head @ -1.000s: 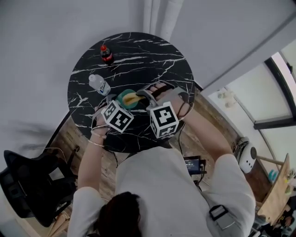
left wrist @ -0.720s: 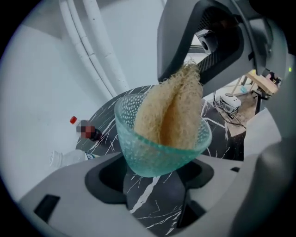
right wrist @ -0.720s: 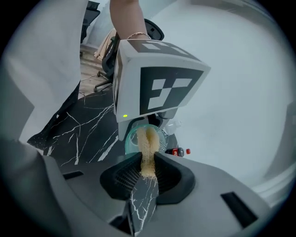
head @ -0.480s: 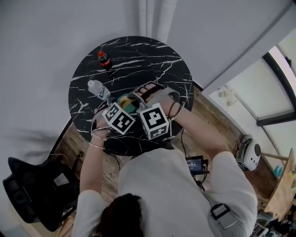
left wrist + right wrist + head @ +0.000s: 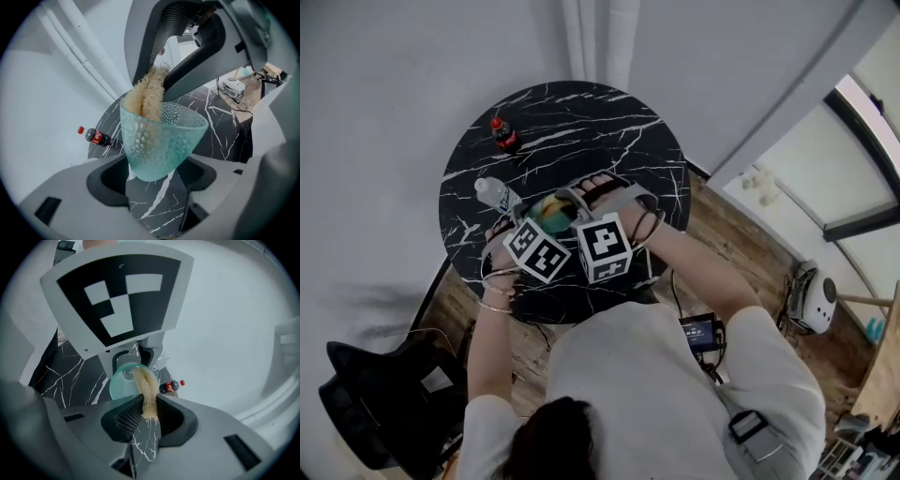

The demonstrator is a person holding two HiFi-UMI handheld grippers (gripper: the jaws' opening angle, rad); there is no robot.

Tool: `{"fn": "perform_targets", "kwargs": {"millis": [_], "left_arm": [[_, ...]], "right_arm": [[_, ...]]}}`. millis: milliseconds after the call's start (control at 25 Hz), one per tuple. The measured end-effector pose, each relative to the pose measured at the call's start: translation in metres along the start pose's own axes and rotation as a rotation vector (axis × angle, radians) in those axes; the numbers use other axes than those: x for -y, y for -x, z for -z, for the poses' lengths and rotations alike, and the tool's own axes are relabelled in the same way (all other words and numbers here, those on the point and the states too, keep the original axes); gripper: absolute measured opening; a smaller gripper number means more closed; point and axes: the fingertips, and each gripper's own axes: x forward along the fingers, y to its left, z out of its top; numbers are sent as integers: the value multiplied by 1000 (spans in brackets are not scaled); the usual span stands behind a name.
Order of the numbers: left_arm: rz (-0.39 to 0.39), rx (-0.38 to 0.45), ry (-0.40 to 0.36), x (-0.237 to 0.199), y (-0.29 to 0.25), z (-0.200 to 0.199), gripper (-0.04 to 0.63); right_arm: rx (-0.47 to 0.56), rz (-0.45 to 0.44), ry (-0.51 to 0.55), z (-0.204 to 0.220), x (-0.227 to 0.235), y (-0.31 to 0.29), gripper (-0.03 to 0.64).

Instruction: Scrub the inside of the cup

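The pale green, dimpled glass cup (image 5: 159, 140) is up off the table, tipped so its mouth faces my other hand. My left gripper (image 5: 157, 178) has it clenched low on the body, one jaw pressing on each side near the base. Into the mouth goes a tan, fibrous loofah scrubber (image 5: 147, 397), its far end against the inner wall just below the rim! My right gripper (image 5: 150, 417) is clamped on the scrubber's near end, and the strip runs straight out from between its jaws into the cup. The two grippers sit close together, marker cubes side by side, over the near part of the round black marble table (image 5: 609, 131) with white veins. Just beside the cup lies a clear plastic water bottle (image 5: 495, 194). Farther back, near the table's far edge, stands a small red-capped cola bottle (image 5: 503, 134).
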Motion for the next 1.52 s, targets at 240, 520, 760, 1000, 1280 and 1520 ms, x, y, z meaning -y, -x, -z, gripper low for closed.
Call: {"fn": "perform_targets", "kwargs": {"millis": [240,520,760,1000,1280,1520], "left_arm": [[-57,61,-25,-10,15,-6,319],[-91,145,-73,-15,28,-14,318],[-109,210,-107,-23,38,-18,317],[-161,223,-163,-31,43,-17,316],[-161,200,-190,-30,38,-15,316],[-118,175,-180,-24,29,-9,316]], "right_arm": [[-33,22,-18,5,8,-3,89],[-52,22,-13,11,11,-2,87],[-72,-13,-6,13,7,-2,88],[-91,-70,38,14,-2,-1,87],[-56,-157,21,8,-16,8,87],[-24,-207,-22,1,-26,13,87]]}}
